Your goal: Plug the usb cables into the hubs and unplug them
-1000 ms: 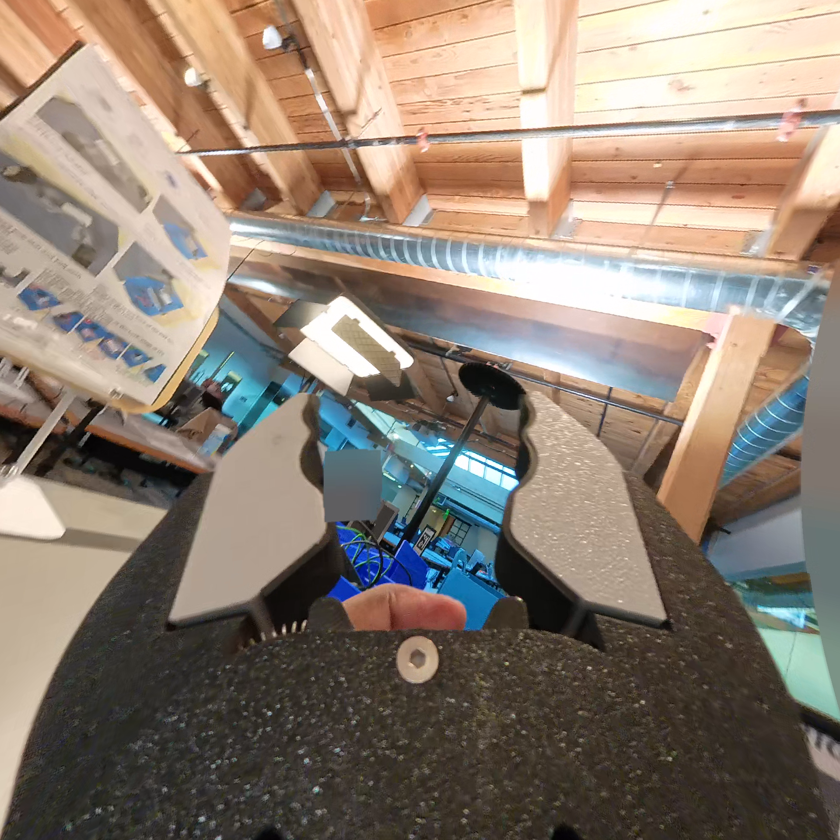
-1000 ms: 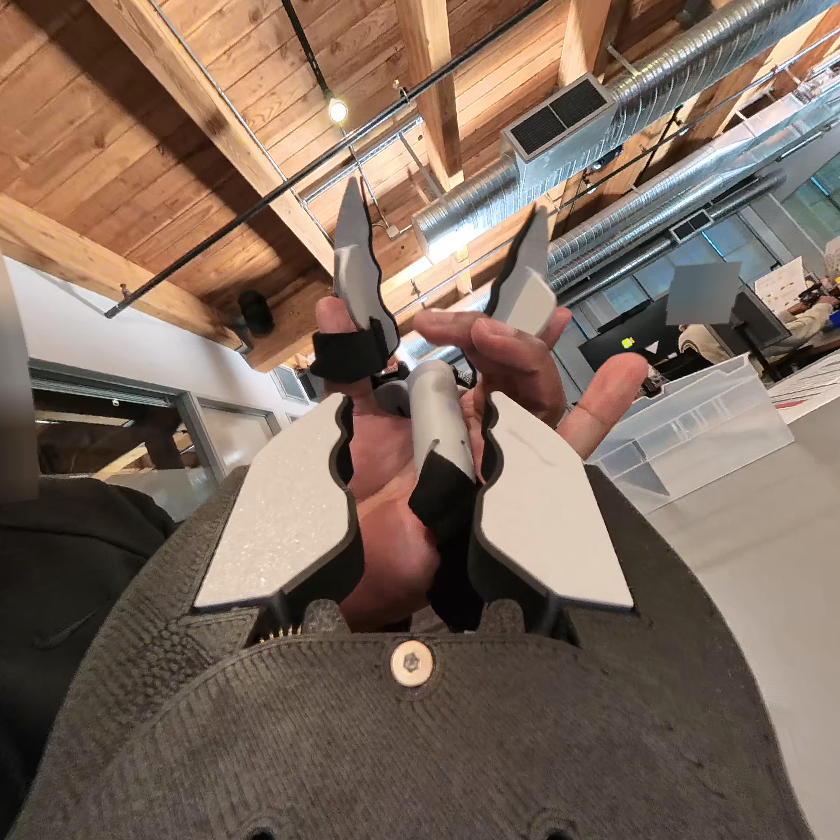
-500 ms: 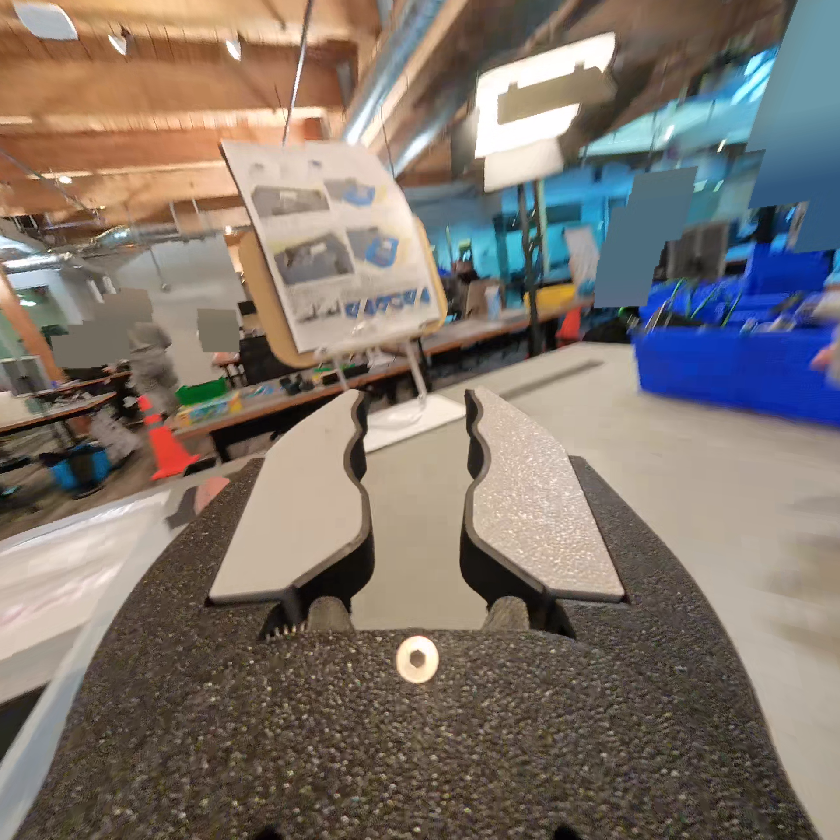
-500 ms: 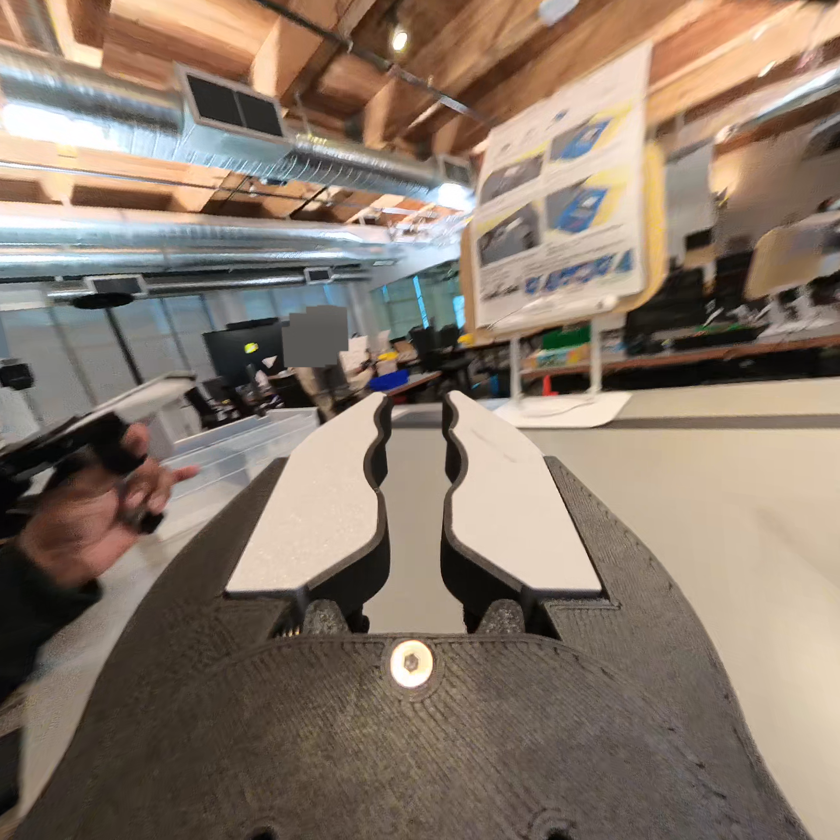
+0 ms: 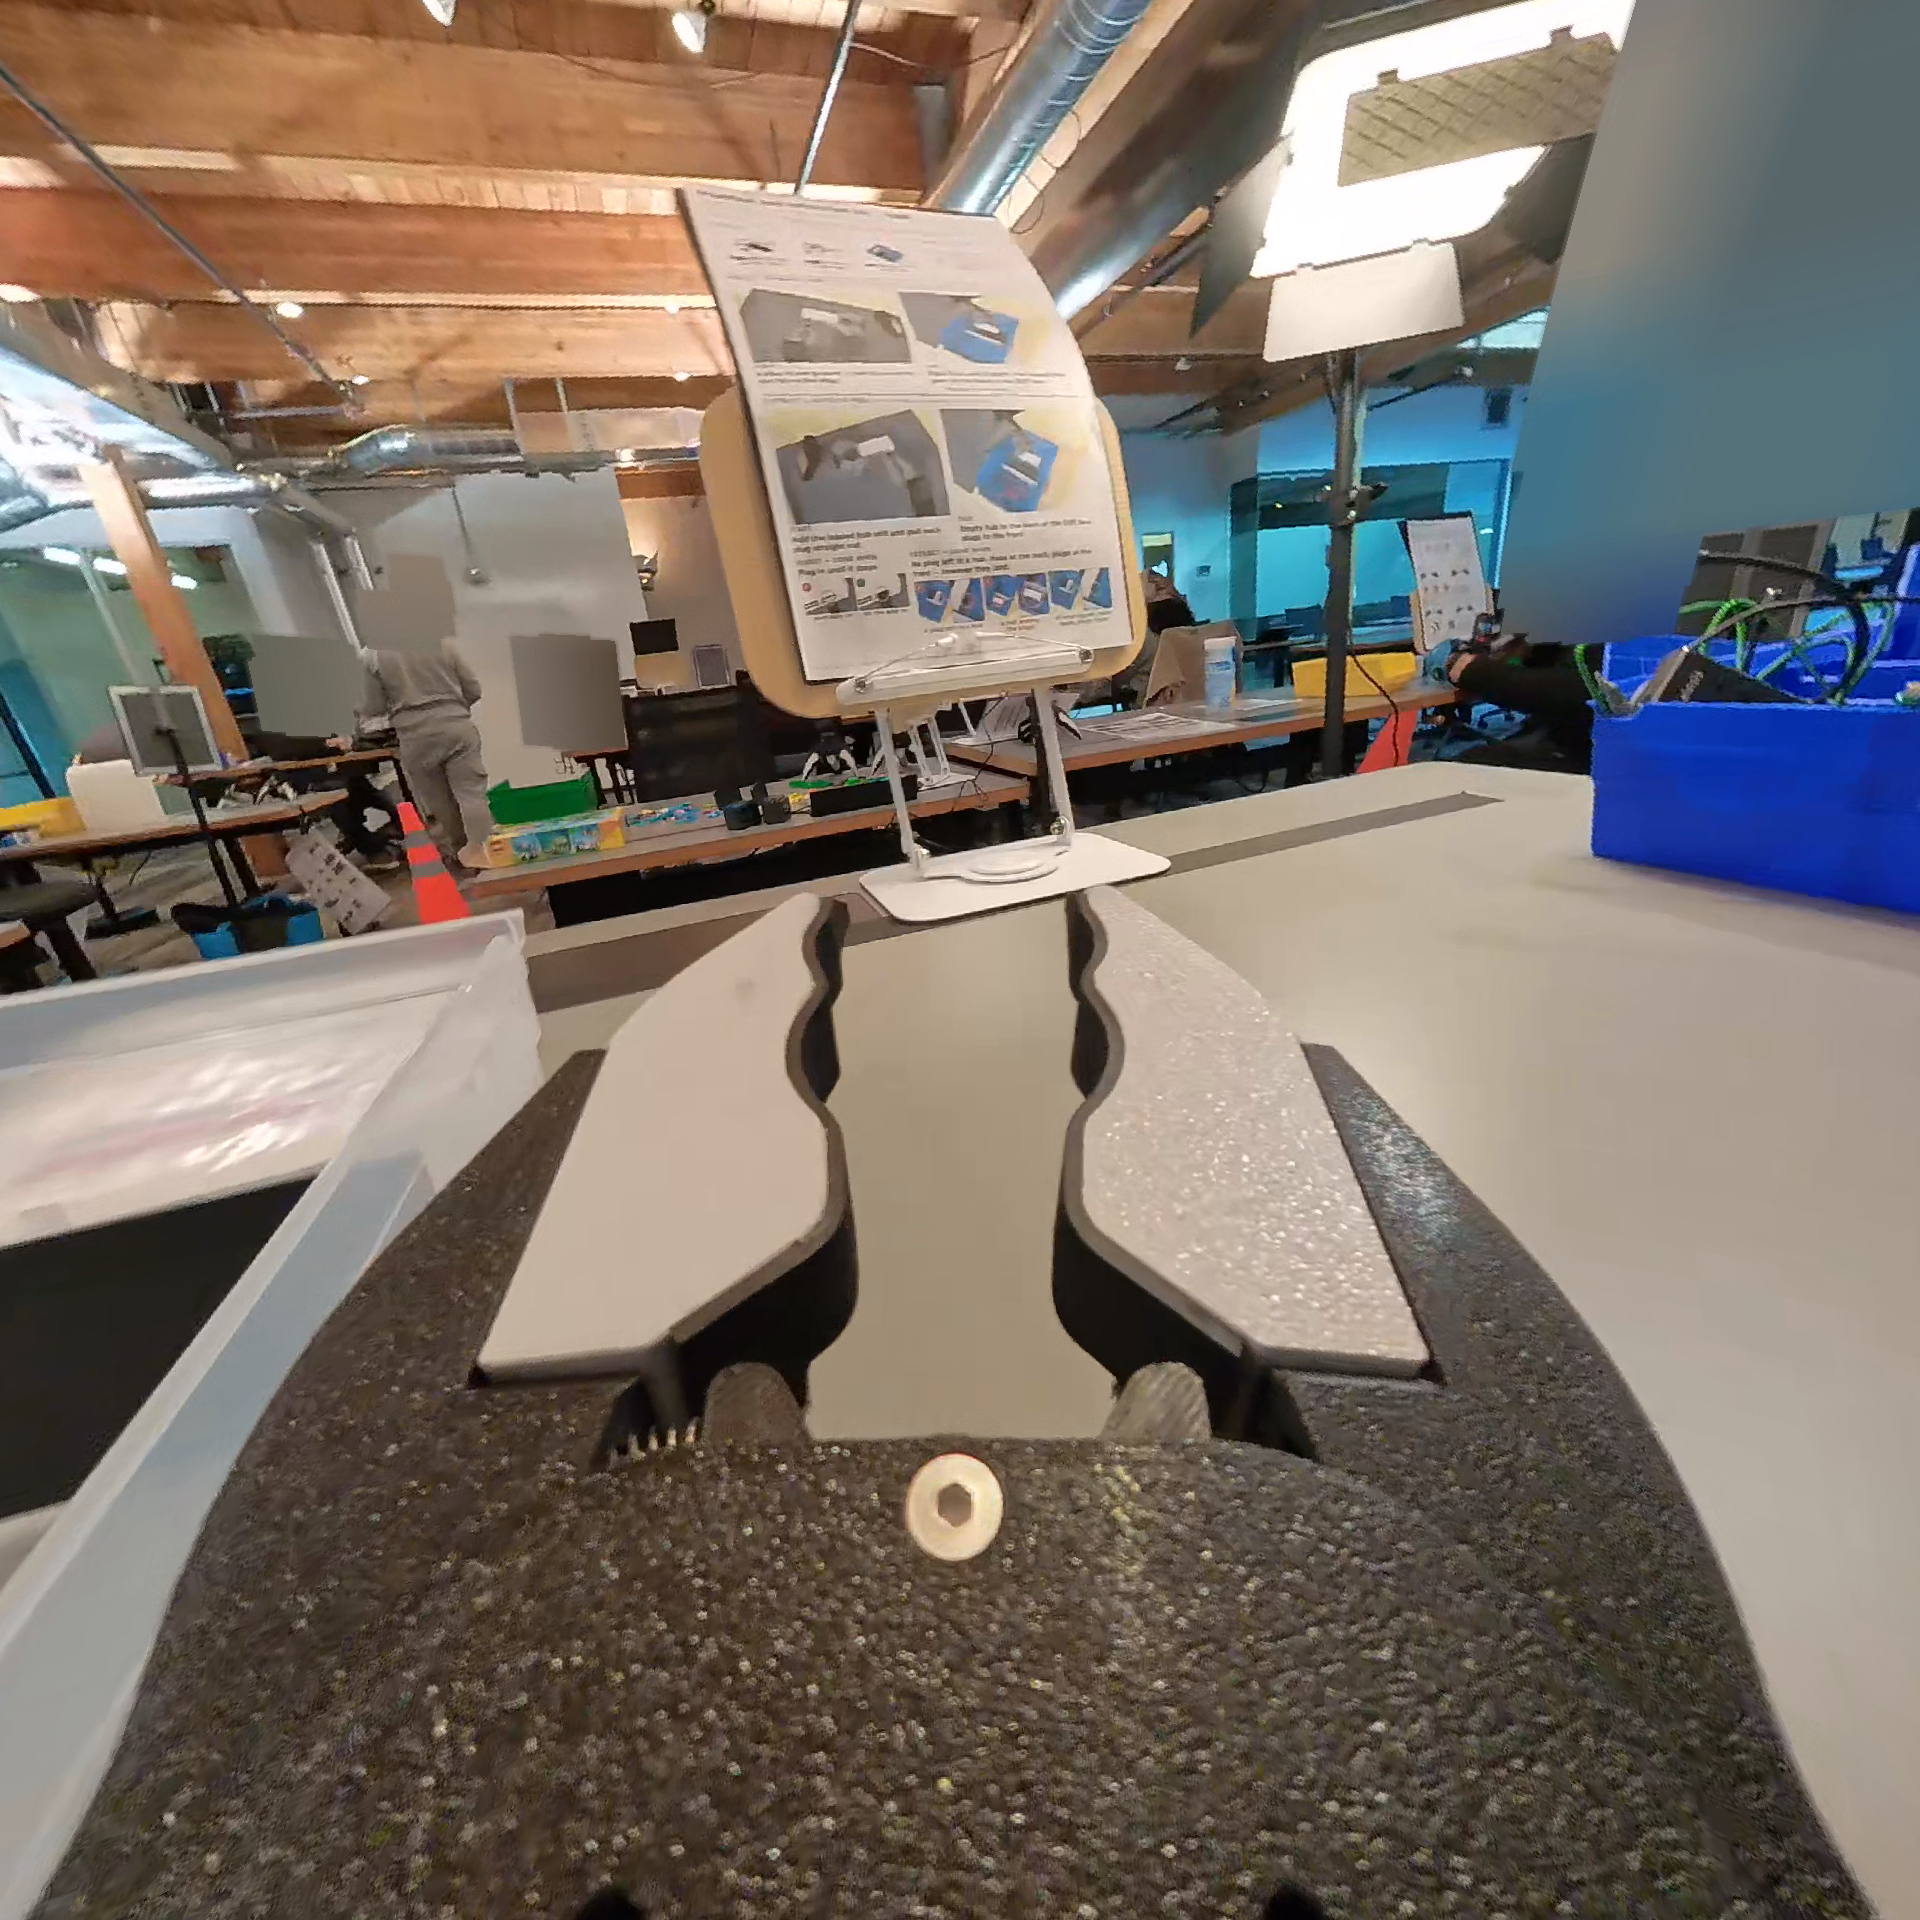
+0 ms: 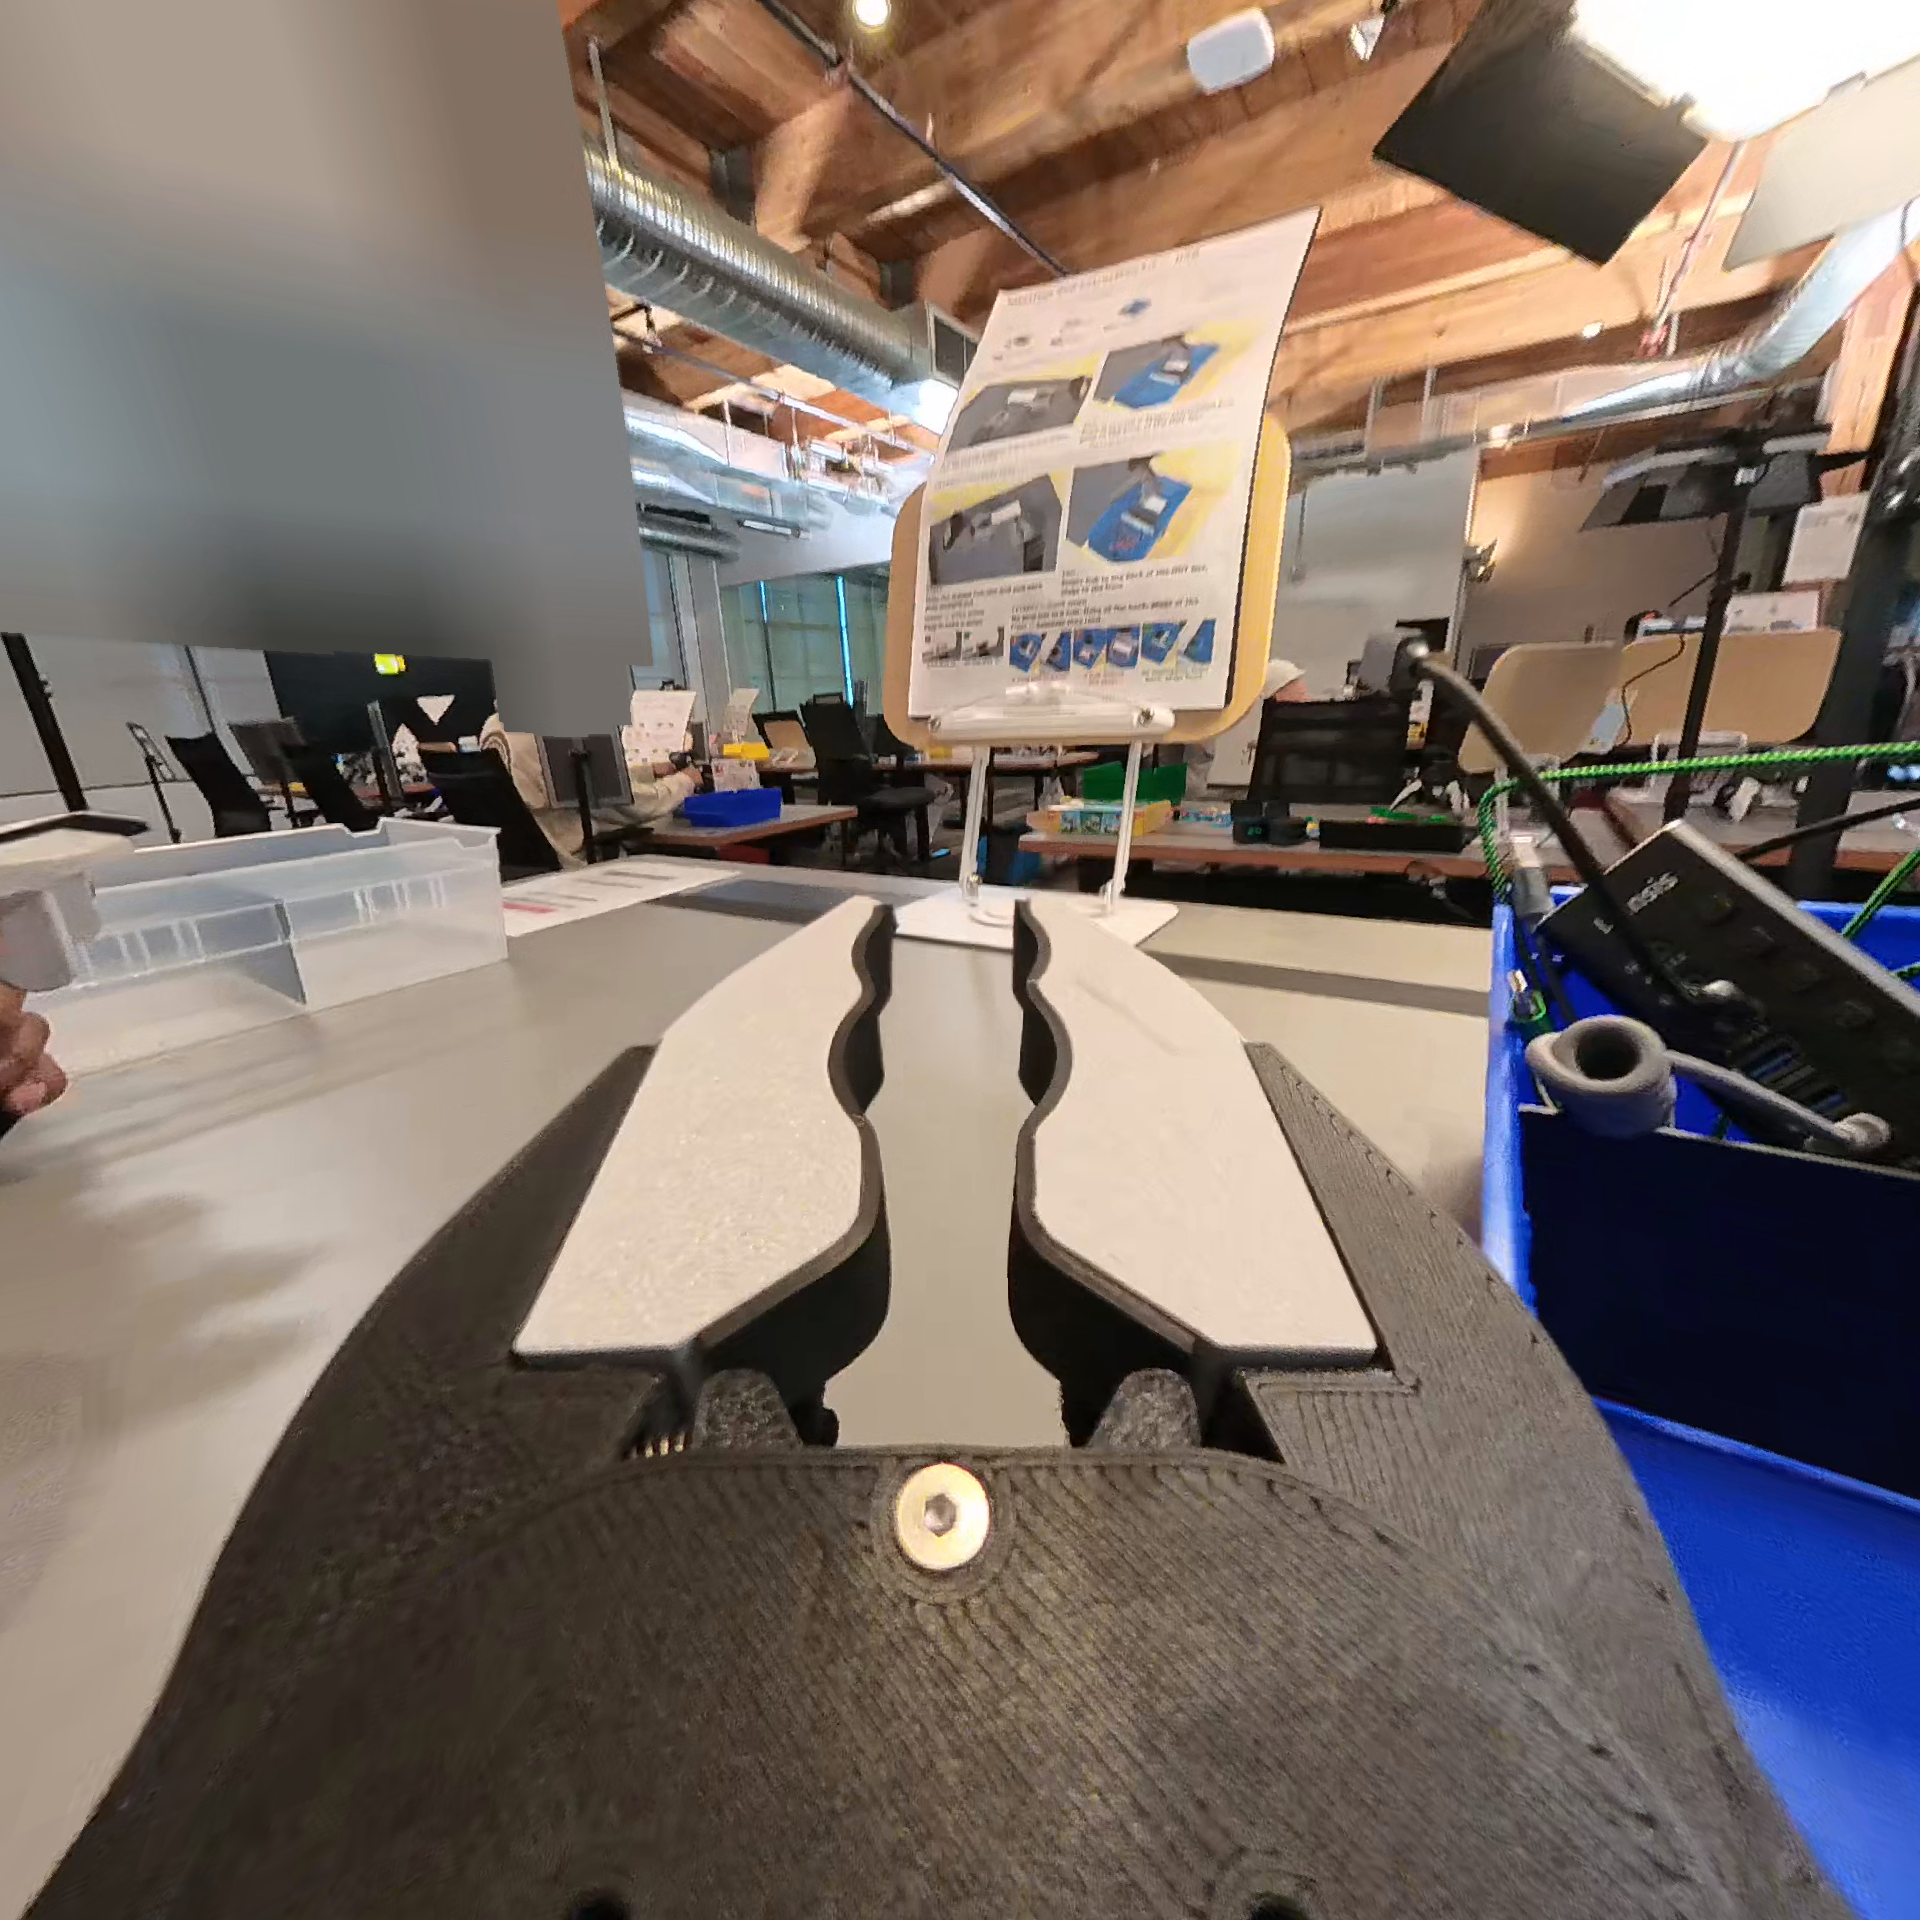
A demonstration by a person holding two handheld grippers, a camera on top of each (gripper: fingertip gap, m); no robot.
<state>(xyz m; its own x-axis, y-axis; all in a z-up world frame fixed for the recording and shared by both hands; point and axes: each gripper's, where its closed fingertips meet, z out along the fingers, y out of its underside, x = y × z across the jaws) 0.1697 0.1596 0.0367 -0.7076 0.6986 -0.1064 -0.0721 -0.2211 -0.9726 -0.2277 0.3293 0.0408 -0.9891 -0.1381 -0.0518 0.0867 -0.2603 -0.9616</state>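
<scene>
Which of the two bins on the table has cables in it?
The blue plastic bin on the right; the clear plastic bin on the left shows none.

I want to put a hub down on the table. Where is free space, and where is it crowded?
Free: the grey table between the clear plastic bin and the blue bin, before the instruction stand. Both pairs of jaws point there, holding nothing. Crowded: the blue bin, with a black hub and cables.
</scene>
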